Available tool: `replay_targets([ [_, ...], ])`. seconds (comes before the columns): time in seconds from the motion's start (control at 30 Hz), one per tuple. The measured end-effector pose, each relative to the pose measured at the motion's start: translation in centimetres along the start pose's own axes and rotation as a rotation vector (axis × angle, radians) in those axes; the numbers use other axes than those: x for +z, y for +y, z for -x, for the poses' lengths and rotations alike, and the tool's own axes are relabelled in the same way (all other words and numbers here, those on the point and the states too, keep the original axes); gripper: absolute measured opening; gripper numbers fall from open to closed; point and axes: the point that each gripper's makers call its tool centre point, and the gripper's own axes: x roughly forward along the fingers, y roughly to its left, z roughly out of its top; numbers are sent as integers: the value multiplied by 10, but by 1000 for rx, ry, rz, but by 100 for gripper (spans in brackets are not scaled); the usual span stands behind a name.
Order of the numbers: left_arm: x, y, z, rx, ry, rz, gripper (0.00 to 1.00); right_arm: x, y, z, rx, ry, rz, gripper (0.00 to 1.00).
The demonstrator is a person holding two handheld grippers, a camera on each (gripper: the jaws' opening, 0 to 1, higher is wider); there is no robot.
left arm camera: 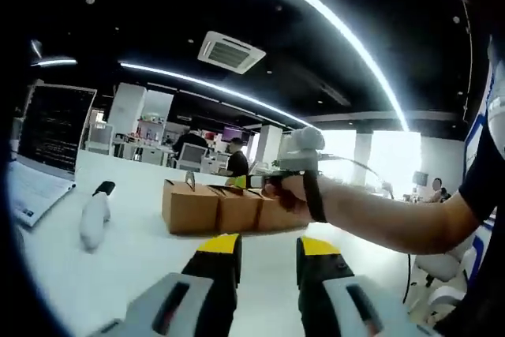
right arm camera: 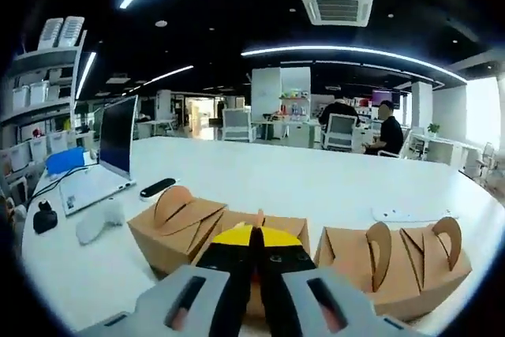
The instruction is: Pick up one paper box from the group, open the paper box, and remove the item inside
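white table (right arm camera: 316, 175) with paper boxes (right arm camera: 177, 230)

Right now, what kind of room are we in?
Probably an open-plan office: a laptop sits on the long white table, people work at desks behind, and a ceiling air-conditioning vent hangs overhead.

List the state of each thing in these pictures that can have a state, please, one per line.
Left gripper: jaws open, holding nothing.
Right gripper: jaws shut, over the middle box.
Left box: closed, handle tabs up.
Middle box: closed, partly hidden by the jaws.
Right boxes: closed, handle tabs up.
Laptop: lid open; screen too dark to tell if it is on.
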Motion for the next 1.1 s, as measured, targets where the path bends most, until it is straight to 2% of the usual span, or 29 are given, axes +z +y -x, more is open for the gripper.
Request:
replay_targets([
  [0.6, -9, 1, -2, -11, 16, 16, 30, 12, -5, 2, -63, -69, -57, 2],
  [0.87, -7, -3, -3, -21, 21, 7, 30, 19, -4, 9, -57, -86, -80, 2],
  [1.1, -8, -6, -2, -17, 26, 6, 30, 29, -5, 17, -59, -114, -56, 2],
])
